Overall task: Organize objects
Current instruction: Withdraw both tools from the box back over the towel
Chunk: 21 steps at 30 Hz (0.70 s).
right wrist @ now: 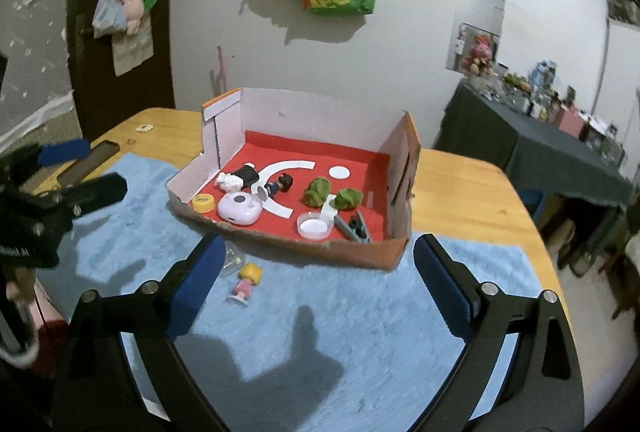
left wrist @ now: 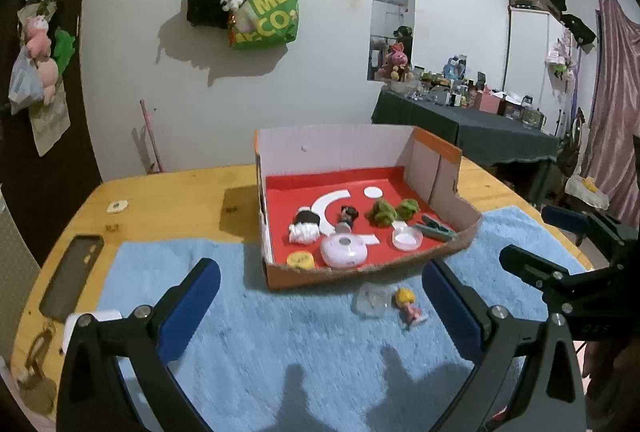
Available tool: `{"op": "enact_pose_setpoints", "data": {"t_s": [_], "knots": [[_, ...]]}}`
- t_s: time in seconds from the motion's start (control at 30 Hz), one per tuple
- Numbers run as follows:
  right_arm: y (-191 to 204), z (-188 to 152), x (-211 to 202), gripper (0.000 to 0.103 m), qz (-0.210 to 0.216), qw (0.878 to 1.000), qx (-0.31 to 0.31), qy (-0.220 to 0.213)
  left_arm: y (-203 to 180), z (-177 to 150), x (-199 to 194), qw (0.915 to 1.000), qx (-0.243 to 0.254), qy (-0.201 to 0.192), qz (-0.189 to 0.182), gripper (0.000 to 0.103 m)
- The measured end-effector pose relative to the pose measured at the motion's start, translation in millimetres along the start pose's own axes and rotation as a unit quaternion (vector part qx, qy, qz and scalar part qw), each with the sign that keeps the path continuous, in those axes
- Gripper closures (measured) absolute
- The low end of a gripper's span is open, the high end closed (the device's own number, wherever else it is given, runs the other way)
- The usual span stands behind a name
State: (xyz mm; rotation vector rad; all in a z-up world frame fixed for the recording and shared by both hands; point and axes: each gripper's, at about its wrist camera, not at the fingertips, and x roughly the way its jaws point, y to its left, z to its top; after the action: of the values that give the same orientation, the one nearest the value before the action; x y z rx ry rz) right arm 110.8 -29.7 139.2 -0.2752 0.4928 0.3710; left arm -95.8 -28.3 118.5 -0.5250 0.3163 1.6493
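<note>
An open cardboard box (left wrist: 448,164) (right wrist: 396,252) with a red floor stands on a blue towel (left wrist: 280,332) (right wrist: 360,312). Inside lie a pale purple round case (left wrist: 343,251) (right wrist: 239,210), a yellow cap (left wrist: 300,260) (right wrist: 203,203), two green fuzzy lumps (left wrist: 382,213) (right wrist: 318,191), a small dish (left wrist: 407,239) (right wrist: 314,226), a dark-haired figurine (left wrist: 347,217) (right wrist: 282,184) and a clip (left wrist: 434,228) (right wrist: 356,226). On the towel before the box lie a blonde doll (left wrist: 407,306) (right wrist: 246,284) and a clear plastic shell (left wrist: 372,299) (right wrist: 233,259). My left gripper (left wrist: 320,306) and right gripper (right wrist: 316,284) are open and empty above the towel.
The towel covers a wooden table (left wrist: 168,200) (right wrist: 460,184). A dark phone-like slab (left wrist: 72,276) (right wrist: 90,160) and a small white tile (left wrist: 117,207) (right wrist: 144,128) lie at its left. A dark-clothed side table with clutter (left wrist: 480,128) (right wrist: 560,148) stands at the right.
</note>
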Motion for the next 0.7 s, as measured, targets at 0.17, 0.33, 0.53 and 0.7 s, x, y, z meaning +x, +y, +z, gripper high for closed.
{"op": "enact_pose_setpoints", "data": {"t_s": [0.17, 0.33, 0.53, 0.7], "knots": [[-1.7, -13.9, 0.2, 0.006, -0.014, 1.0, 0.018, -0.004, 1.9, -17.0, 6.1, 0.9997, -0.018, 0.015, 0.004, 0.0], [-0.3, -27.7, 1.9, 0.006, -0.021, 1.0, 0.02, 0.002, 1.7, -33.5, 12.7, 0.999, -0.029, 0.033, 0.002, 0.0], [1.2, -45.4, 7.3, 0.006, -0.031, 0.999, 0.024, 0.013, -1.1, -51.5, 20.1, 0.9981, -0.037, 0.049, 0.006, 0.0], [-1.9, -61.5, 15.4, 0.006, -0.025, 0.998, 0.041, 0.029, -3.3, -63.5, 26.8, 0.9972, -0.034, 0.066, 0.01, 0.0]]}}
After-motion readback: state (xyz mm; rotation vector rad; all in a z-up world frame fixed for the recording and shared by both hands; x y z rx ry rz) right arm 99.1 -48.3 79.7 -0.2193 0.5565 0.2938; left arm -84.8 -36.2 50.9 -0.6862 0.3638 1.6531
